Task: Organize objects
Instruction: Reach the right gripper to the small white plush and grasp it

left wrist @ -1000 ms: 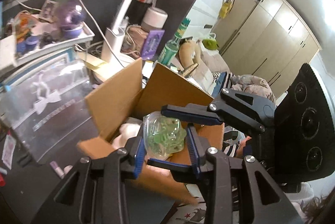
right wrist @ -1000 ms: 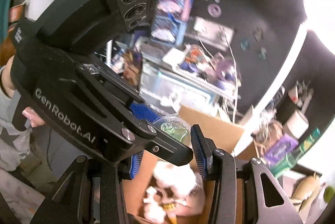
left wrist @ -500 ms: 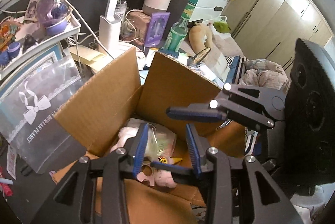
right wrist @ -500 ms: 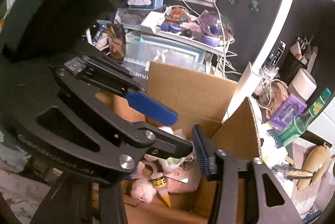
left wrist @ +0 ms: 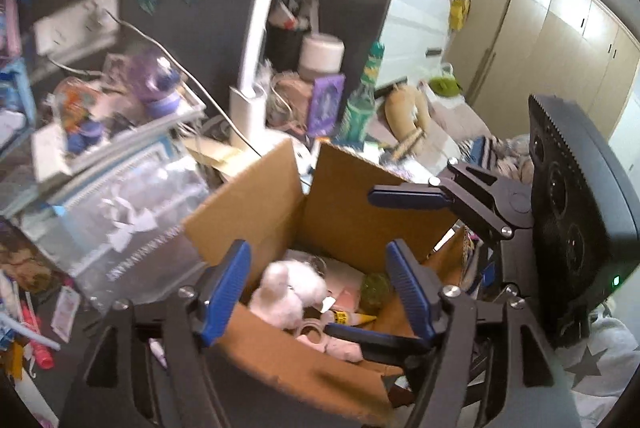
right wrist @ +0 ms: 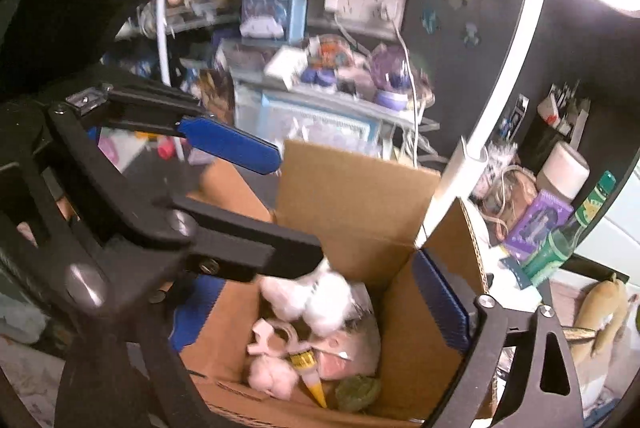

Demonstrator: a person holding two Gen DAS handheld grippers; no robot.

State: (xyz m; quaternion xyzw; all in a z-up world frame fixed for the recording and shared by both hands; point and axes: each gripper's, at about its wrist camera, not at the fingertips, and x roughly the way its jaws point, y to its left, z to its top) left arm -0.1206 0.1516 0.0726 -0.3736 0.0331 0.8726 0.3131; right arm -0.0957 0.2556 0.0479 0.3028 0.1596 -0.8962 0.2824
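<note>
At nine o'clock in the left wrist view, a clear plastic storage bin (left wrist: pixel 120 224) sits under a cluttered white shelf (left wrist: pixel 120 123). Toward the centre stands the open cardboard box (left wrist: pixel 352 211), its flaps raised. The left gripper (left wrist: pixel 320 280) hangs over the box's near edge at six o'clock; its jaws are opening, blue pads apart, and nothing is pressed between them. Inside the box lie a white plush toy (left wrist: pixel 290 288), a yellow-tipped glue tube (left wrist: pixel 352 316) and, toward the box's four o'clock corner, the green translucent container (left wrist: pixel 375 288), resting free on the box floor. At twelve o'clock behind the box stands a green bottle (left wrist: pixel 360 103) beside a purple box (left wrist: pixel 326 103). At three o'clock the right gripper (left wrist: pixel 400 260) reaches in from the side.

In the right wrist view, the right gripper (right wrist: pixel 320 304) spans the box (right wrist: pixel 356 195); its jaws are opening wide and grip nothing. The green container (right wrist: pixel 356 392) lies at six o'clock in the box, just right of the glue tube (right wrist: pixel 308 372), with the plush toy (right wrist: pixel 316 296) above.
</note>
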